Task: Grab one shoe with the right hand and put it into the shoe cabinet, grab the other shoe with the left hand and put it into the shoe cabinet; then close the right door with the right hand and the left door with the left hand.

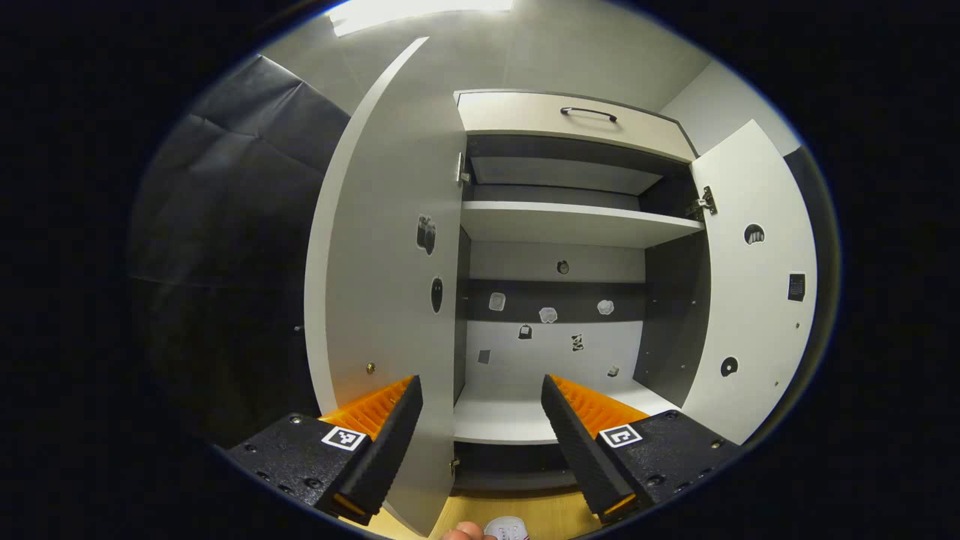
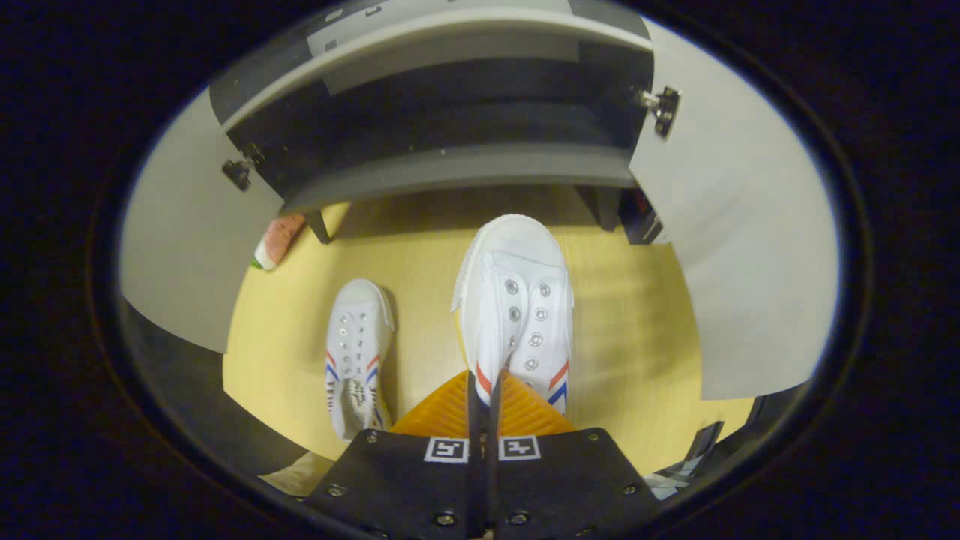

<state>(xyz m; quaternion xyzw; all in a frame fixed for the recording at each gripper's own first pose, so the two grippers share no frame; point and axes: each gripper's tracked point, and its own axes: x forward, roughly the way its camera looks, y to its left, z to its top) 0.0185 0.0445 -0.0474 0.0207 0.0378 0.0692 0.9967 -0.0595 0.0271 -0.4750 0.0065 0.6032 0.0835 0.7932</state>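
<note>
Between claw fingers, white striped shoe (image 2: 517,307)

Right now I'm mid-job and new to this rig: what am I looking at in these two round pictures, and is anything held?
Each picture comes from a camera riding on a hand-held two-finger gripper, looking along its fingers. In the left gripper view, the left gripper is open and holds nothing; it faces the shoe cabinet, both doors swung open, shelves bare. In the right gripper view, the right gripper points down at the wooden floor in front of the cabinet. Its fingers are closed on the heel edge of one white shoe. The other shoe lies on the floor beside it, untouched. A small watermelon-patterned object lies near a cabinet leg.
</note>
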